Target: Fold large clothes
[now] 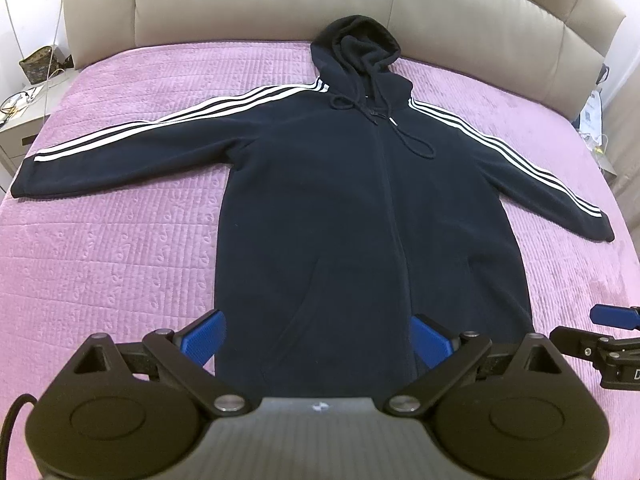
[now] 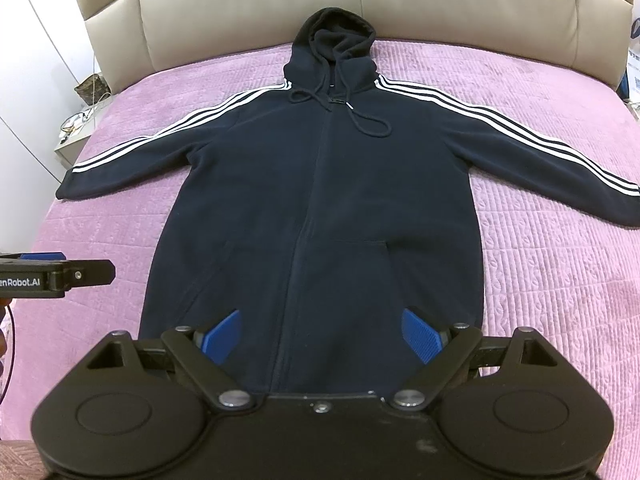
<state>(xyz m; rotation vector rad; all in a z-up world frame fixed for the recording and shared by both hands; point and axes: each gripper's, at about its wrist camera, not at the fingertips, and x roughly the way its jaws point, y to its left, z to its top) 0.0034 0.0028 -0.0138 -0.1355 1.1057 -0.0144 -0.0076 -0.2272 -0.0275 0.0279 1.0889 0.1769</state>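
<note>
A dark hoodie [image 1: 360, 200] lies flat, front up, on the pink bedspread [image 1: 120, 240]. Its long axis runs from the lower centre of the frame to the hood at upper centre by the headboard [image 1: 240, 4], with both striped sleeves spread toward the side edges. The left gripper [image 1: 320, 340] hovers level over the hem, fingers [image 1: 202, 338] wide apart and holding nothing. The right gripper [image 2: 322, 336] does likewise, just beside it.

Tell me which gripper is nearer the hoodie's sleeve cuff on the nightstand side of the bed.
Left. The left gripper hangs over the hoodie's hem, on the side of that cuff; the right gripper sits beside it, farther toward the other sleeve.
</note>
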